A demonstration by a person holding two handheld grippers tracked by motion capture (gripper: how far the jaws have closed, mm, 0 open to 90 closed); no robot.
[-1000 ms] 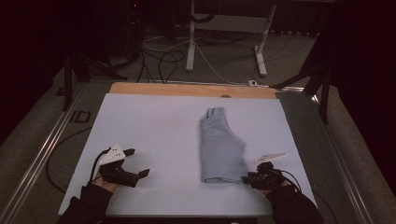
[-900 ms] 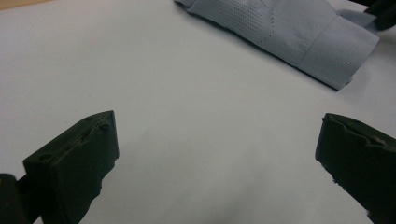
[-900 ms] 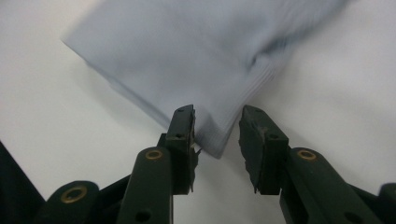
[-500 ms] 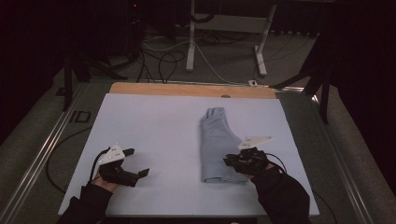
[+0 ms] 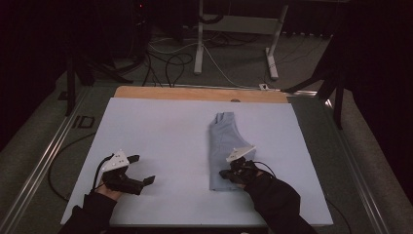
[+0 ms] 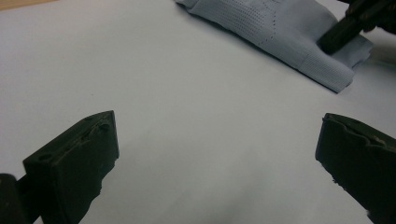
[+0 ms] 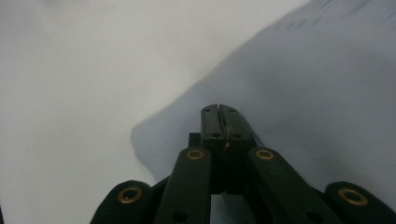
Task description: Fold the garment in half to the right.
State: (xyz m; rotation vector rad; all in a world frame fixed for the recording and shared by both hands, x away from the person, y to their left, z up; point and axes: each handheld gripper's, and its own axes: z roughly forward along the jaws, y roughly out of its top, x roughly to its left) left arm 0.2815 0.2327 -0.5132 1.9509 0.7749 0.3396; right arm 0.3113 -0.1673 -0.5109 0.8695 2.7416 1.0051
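So the folded grey cloth (image 5: 225,148) lies on the white bench (image 5: 160,126), right of the middle, running from mid-bench toward the near edge. The right tongs (image 5: 225,174) sit over the cloth's near end, by its near left corner, and they've just been closing. In the right gripper view the jaws are pressed together with the cloth right under them, but I can't tell if any fabric is pinched. The left tongs (image 5: 142,169) rest near the bench's near left corner, well apart from the cloth, jaws spread wide with just bare bench between them.
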